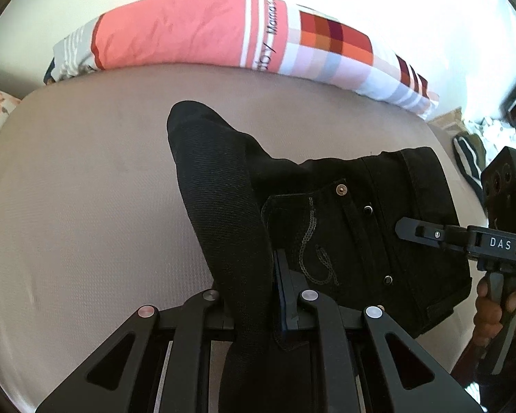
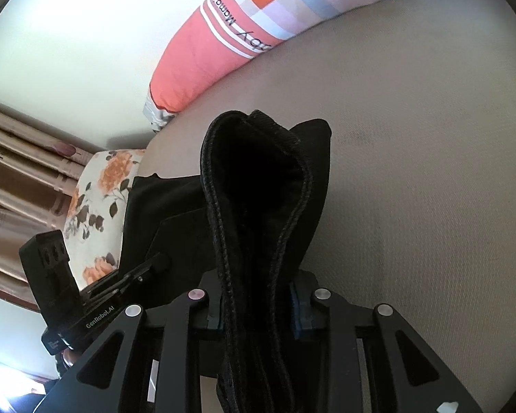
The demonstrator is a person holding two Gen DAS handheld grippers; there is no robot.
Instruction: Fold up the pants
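In the left wrist view, the left gripper (image 1: pixel 258 296) is clenched on a fold of the black denim pants (image 1: pixel 326 213), which lie on the beige bed sheet (image 1: pixel 86 189). This thin fold could slip out if pulled hard.

In the right wrist view, the right gripper (image 2: pixel 258 309) grasps the thick hem; uneven lifting could skew the fold.

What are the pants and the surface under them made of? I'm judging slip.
Pants: black denim by the look, matte, with visible twill ribs, thick stitched seams and metal rivets. Surface: beige woven cloth, matte, fine weave showing; probably a sheet or mattress cover.
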